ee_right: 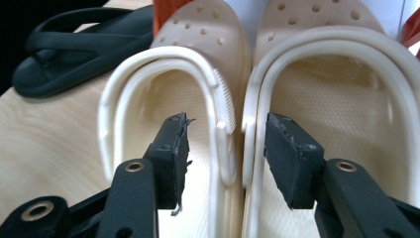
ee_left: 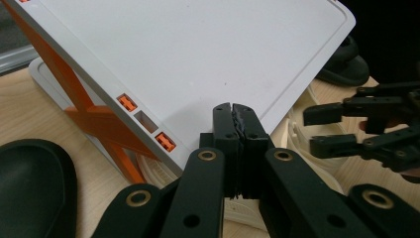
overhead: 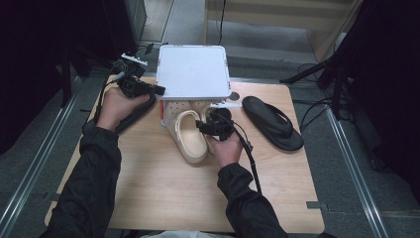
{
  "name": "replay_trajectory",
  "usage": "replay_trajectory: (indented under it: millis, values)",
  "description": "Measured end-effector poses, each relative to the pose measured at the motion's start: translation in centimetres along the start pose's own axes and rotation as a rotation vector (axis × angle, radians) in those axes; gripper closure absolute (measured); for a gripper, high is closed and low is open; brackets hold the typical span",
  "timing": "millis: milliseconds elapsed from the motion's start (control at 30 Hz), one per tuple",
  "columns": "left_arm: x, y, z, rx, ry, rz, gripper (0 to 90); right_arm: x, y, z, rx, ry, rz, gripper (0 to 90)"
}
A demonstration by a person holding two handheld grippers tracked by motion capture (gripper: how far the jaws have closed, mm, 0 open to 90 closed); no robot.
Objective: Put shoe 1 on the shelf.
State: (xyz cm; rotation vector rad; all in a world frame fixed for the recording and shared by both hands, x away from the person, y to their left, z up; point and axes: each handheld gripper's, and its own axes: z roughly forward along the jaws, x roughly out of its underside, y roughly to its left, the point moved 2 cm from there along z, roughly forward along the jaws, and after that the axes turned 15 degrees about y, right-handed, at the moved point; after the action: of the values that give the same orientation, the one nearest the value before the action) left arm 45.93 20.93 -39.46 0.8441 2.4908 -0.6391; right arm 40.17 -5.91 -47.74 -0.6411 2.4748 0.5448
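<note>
Two cream clogs lie side by side on the table, toes tucked under a white rack (overhead: 193,69). In the high view the left clog (overhead: 190,141) shows well, while my right hand covers most of the other. My right gripper (overhead: 205,124) is open over their heel ends. In the right gripper view its jaws (ee_right: 225,134) straddle the two touching inner walls, one jaw inside the left clog (ee_right: 124,74), one inside the right clog (ee_right: 346,89), pads clear of the walls. My left gripper (overhead: 148,89) is shut on nothing at the rack's front left edge (ee_left: 233,111).
A black flip-flop (overhead: 272,121) lies at the table's right side. Its mate (overhead: 133,116) lies under my left hand, beside the rack's orange supports (ee_left: 99,124). The wooden table (overhead: 163,193) has bare room in front. Dark floor and stands surround it.
</note>
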Motion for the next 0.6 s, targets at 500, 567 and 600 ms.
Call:
replay_trajectory:
  millis: [500,567,600]
  values:
    - [0.0,0.0,0.0,0.001,0.001,0.0,89.8,3.6,1.7,-3.9,-0.074,-0.014,-0.089,73.9]
    - [0.0,0.0,0.0,0.002,0.0,-0.001,89.8,4.3,1.9,-3.9,-0.091,-0.001,-0.101,79.5]
    - [0.0,0.0,0.0,0.002,0.0,-0.001,89.7,4.5,2.0,-3.8,-0.096,0.003,-0.101,82.4]
